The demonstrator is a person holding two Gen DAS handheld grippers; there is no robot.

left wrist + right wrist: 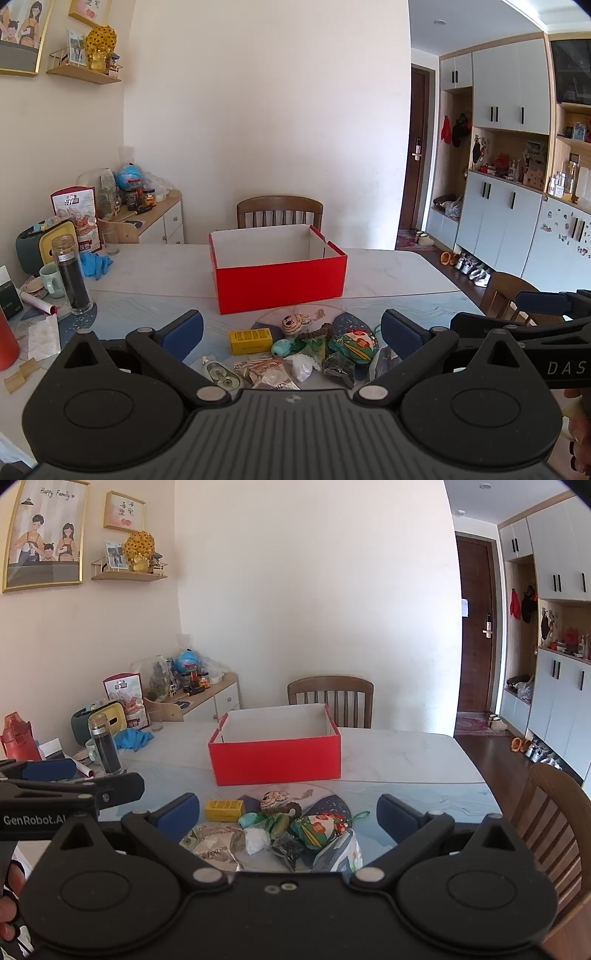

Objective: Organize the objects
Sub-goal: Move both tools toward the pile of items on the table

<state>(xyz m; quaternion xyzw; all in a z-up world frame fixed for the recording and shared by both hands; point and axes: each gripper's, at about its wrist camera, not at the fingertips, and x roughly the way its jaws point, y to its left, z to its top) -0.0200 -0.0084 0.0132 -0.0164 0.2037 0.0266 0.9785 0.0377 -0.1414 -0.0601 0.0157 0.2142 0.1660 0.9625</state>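
Observation:
An empty red box [280, 282] [275, 760] with a white inside stands in the middle of the table. In front of it lies a pile of small things: a yellow box [250, 340] [224, 809], a teal toy [282, 347], a white packet [300, 365] [257, 840], a floral pouch [354, 345] [316, 829] and foil sachets [267, 373] [214, 843]. My left gripper [291, 334] hovers open above the pile, nothing between its blue pads. My right gripper [288, 814] is likewise open over the pile, empty. Each gripper shows at the other view's edge.
At the table's left edge stand a tall glass jar [71, 275] [105, 746], a mug [51, 278], blue gloves [95, 262] [133, 736] and a red bottle [16, 736]. Wooden chairs stand behind the box [279, 210] and at the right [554, 819].

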